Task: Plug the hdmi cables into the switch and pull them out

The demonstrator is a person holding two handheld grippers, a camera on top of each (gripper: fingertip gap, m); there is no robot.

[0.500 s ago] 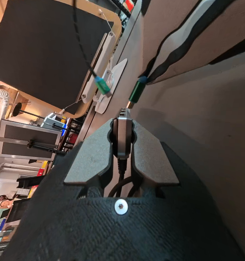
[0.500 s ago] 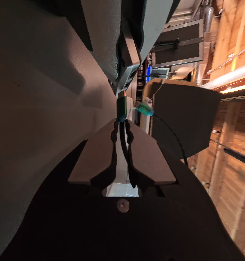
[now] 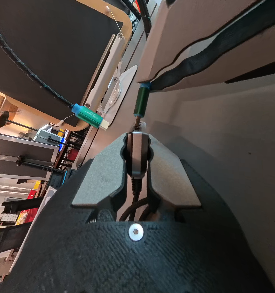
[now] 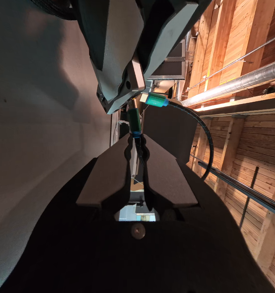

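At frame centre, the left gripper (image 3: 137,142) clamps the grey switch (image 3: 137,157). A dark green HDMI plug (image 3: 141,101) meets its top port; a second green plug (image 3: 90,116) hangs free at left.

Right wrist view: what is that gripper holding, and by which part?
The right gripper pinches a black braided HDMI cable just behind its green plug, not by the plug body.

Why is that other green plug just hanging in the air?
It looks odd because the second green plug is loose, with its metal tip bare and in no socket. The darker green plug meets the grey switch, which the left gripper holds.
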